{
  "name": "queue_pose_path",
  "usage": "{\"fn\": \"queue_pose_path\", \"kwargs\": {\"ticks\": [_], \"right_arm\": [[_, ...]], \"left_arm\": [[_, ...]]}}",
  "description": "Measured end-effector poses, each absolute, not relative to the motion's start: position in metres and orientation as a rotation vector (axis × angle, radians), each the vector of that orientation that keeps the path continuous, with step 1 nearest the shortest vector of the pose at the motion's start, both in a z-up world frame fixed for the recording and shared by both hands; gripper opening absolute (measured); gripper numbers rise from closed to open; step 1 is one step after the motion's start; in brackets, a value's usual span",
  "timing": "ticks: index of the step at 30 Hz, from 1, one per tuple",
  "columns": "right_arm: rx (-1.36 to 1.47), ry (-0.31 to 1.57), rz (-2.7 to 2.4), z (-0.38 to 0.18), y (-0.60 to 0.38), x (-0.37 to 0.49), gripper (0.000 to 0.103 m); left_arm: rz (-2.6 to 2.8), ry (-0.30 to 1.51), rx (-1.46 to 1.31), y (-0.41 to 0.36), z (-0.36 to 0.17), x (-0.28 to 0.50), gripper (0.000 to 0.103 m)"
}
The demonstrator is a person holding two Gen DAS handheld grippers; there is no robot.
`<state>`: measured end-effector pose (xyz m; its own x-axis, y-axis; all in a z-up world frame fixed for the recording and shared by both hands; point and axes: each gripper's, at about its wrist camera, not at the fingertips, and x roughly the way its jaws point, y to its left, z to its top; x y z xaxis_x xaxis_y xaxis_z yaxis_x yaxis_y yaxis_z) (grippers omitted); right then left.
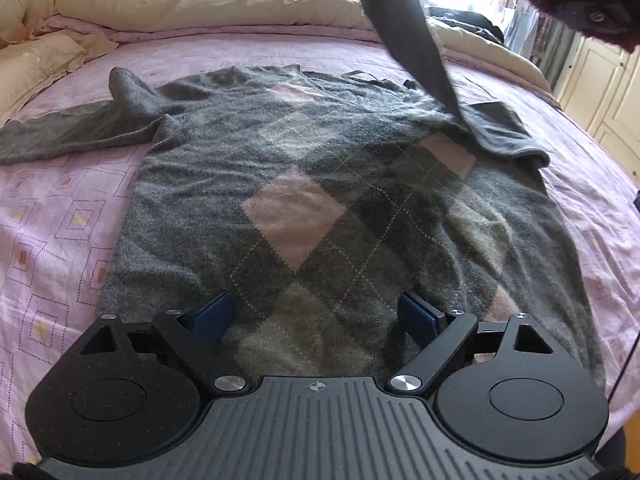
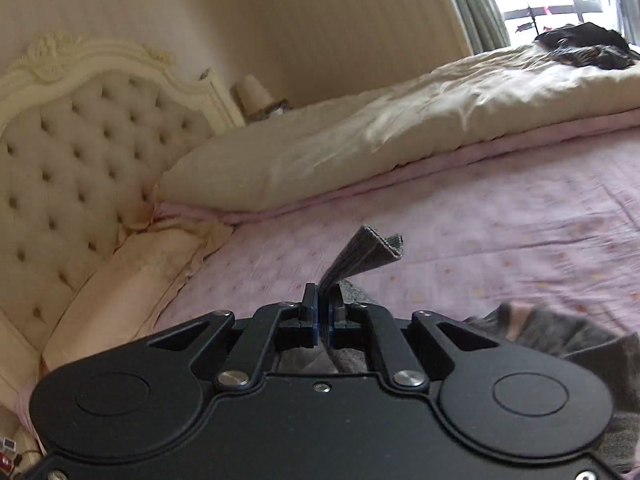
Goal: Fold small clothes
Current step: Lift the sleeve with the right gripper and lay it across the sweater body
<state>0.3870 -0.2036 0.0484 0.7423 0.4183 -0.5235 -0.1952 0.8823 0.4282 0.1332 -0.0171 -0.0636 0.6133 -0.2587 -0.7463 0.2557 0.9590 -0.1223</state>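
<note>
A grey argyle sweater with pink diamonds lies flat on the pink bedspread. Its left sleeve stretches out to the left. Its right sleeve is lifted off the bed and rises toward the top of the left wrist view. My left gripper is open and empty, low over the sweater's hem. My right gripper is shut on the sleeve's cuff, which sticks up past the fingers, high above the bed.
A cream duvet is rolled along the far side of the bed. A tufted headboard and pillows stand at the left. Dark clothes lie on the duvet near the window. White cupboards are at the right.
</note>
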Motion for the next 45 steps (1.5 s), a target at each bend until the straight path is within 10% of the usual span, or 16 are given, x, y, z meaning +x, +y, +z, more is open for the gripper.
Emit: {"fn": "queue_pose_path", "kwargs": {"ticks": [8, 12, 36, 39, 45], "right_arm": [[0.243, 0.755, 0.499, -0.016, -0.140, 0.365, 0.021], [0.196, 0.683, 0.490, -0.014, -0.160, 0.344, 0.062], [0.338, 0.629, 0.029, -0.034, -0.387, 0.289, 0.063], [0.367, 0.649, 0.014, -0.041, -0.400, 0.293, 0.063], [0.429, 0.682, 0.007, -0.059, -0.421, 0.310, 0.063]], "left_arm": [[-0.259, 0.863, -0.060, 0.019, -0.056, 0.134, 0.088], [-0.253, 0.848, -0.051, 0.033, -0.044, 0.145, 0.088], [-0.158, 0.896, -0.241, 0.026, -0.059, 0.344, 0.076], [-0.148, 0.845, -0.203, 0.022, -0.055, 0.346, 0.008], [-0.084, 0.784, -0.198, 0.040, -0.046, 0.341, 0.008]]}}
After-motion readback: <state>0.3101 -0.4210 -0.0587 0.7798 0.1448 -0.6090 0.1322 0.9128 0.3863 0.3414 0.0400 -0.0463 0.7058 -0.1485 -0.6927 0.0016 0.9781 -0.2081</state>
